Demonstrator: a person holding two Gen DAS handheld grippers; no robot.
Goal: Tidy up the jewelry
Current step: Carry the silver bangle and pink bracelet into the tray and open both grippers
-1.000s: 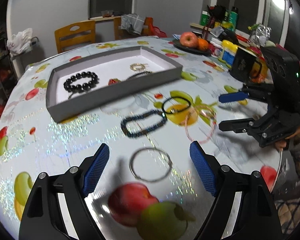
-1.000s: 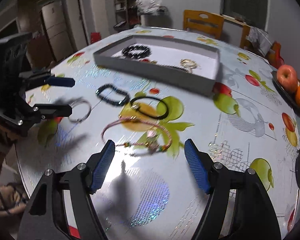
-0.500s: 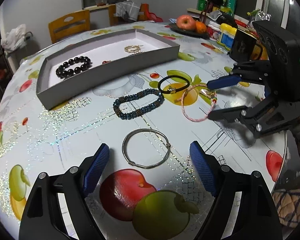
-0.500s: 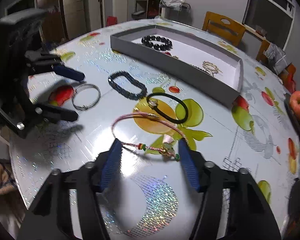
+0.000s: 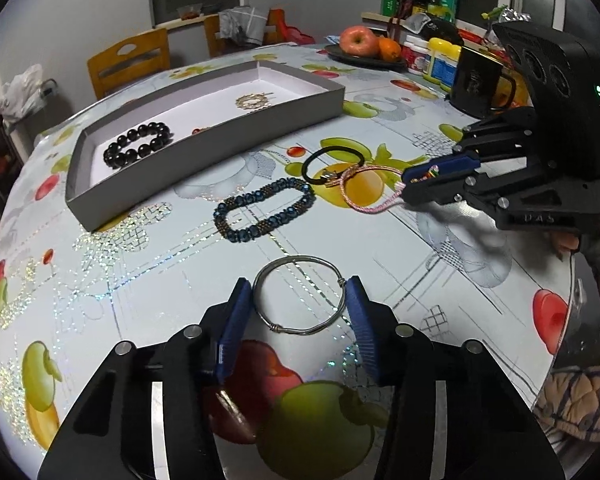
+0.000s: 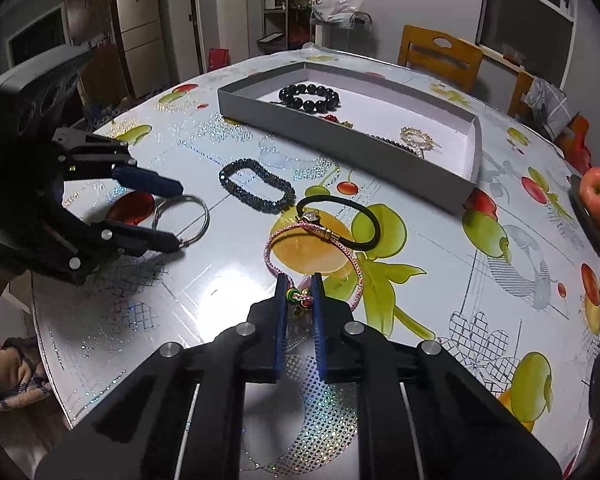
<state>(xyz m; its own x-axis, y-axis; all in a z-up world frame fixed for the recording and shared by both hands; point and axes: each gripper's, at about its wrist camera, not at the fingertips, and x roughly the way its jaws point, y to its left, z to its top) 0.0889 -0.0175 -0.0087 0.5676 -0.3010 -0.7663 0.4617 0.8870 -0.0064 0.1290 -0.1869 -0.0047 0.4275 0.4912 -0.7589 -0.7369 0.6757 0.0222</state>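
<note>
Left wrist view: the left tool (image 5: 298, 304) hangs low over the bench (image 5: 140, 264), whose glossy cloth is printed with fruit and glittering grids. Its ribbed blue pads are closing around a thin silver wire bangle (image 5: 300, 296), a round hoop lying flat; the pads sit at the hoop's two sides, and whether they press on it yet I cannot tell. Beyond it lies a dark blue beaded bracelet (image 5: 265, 211), pulled into an oval, then a smooth black cord bracelet (image 5: 333, 160) with a small metal clasp. A shallow grey cardboard tray (image 5: 220, 136) with a white floor holds a bracelet of glossy black round beads (image 5: 137, 145) and a small gold ornament (image 5: 253, 100). At the right, the right tool (image 5: 414, 184) pinches the knotted end of a pink woven cord bracelet (image 5: 364, 200).

Right wrist view: the right tool (image 6: 299, 294) is closing, its flat blue pads clenched on the pink cord bracelet (image 6: 300, 236) at its knot of green, yellow and red threads; the loop lies on the bench (image 6: 420, 320) ahead, overlapping the black cord bracelet (image 6: 356, 224). The beaded blue bracelet (image 6: 256, 185) rests near the tray (image 6: 360, 148). At the left, the left tool (image 6: 176, 212) brackets the silver bangle (image 6: 182, 218).
</note>
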